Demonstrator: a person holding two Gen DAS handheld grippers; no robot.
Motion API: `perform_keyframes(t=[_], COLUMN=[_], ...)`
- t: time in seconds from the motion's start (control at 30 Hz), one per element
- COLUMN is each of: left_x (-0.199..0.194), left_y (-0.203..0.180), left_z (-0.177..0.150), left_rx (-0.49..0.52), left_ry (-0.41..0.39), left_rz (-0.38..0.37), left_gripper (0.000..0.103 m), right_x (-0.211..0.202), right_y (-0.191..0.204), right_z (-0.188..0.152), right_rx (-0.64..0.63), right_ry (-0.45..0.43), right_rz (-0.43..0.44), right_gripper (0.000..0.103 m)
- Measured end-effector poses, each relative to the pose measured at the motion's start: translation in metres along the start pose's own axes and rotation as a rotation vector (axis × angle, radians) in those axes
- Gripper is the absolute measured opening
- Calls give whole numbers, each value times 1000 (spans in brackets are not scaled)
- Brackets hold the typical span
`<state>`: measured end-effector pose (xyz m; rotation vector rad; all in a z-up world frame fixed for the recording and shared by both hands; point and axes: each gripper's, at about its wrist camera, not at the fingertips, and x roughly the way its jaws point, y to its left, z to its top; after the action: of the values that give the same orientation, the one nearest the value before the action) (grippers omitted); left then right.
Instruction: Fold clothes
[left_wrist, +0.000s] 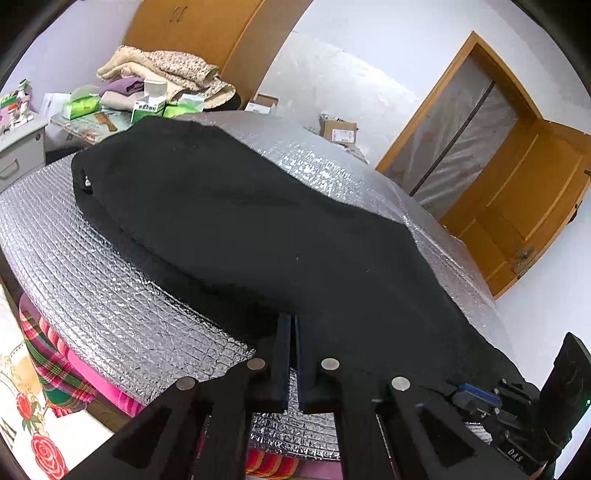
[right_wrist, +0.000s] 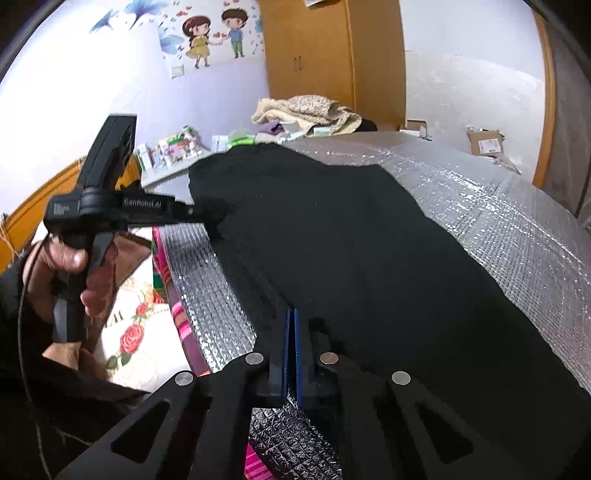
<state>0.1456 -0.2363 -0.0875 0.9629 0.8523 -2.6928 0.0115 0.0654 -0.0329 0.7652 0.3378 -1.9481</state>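
Black garment (left_wrist: 258, 229) is lying flat on the silver quilted mat (left_wrist: 110, 295), long axis running upper left to lower right. You're pinching its near edge with left gripper (left_wrist: 292, 325) and right gripper (right_wrist: 292, 317), both clamped.

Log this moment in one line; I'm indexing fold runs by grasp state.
phase: edge grasp | left gripper: shut on black garment | right gripper: shut on black garment | surface: silver foil mat | fold: not yet done

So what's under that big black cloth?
The black garment lies on a shiny silver quilted mat that shows all around it. Both grippers, left and right, are shut on its near edge. Anything else beneath it is covered.
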Motion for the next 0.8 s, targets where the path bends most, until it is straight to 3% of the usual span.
perform_keyframes(t=[0.2, 0.53, 0.67, 0.8], left_x=[-18, -7, -20, -37], left_y=[-3, 13, 14, 13], left_z=[3, -9, -10, -6], left_rx=[21, -8, 20, 44], left_ry=[-48, 21, -6, -83], left_rz=[-18, -7, 30, 51], left_gripper=[2, 2, 2, 2], right_x=[-14, -2, -16, -27], right_y=[4, 8, 7, 2], right_z=[5, -10, -5, 3], right_rx=[-16, -9, -2, 37], right_ry=[-31, 48, 1, -56], right_rz=[12, 54, 66, 61], right_gripper=[2, 3, 5, 7])
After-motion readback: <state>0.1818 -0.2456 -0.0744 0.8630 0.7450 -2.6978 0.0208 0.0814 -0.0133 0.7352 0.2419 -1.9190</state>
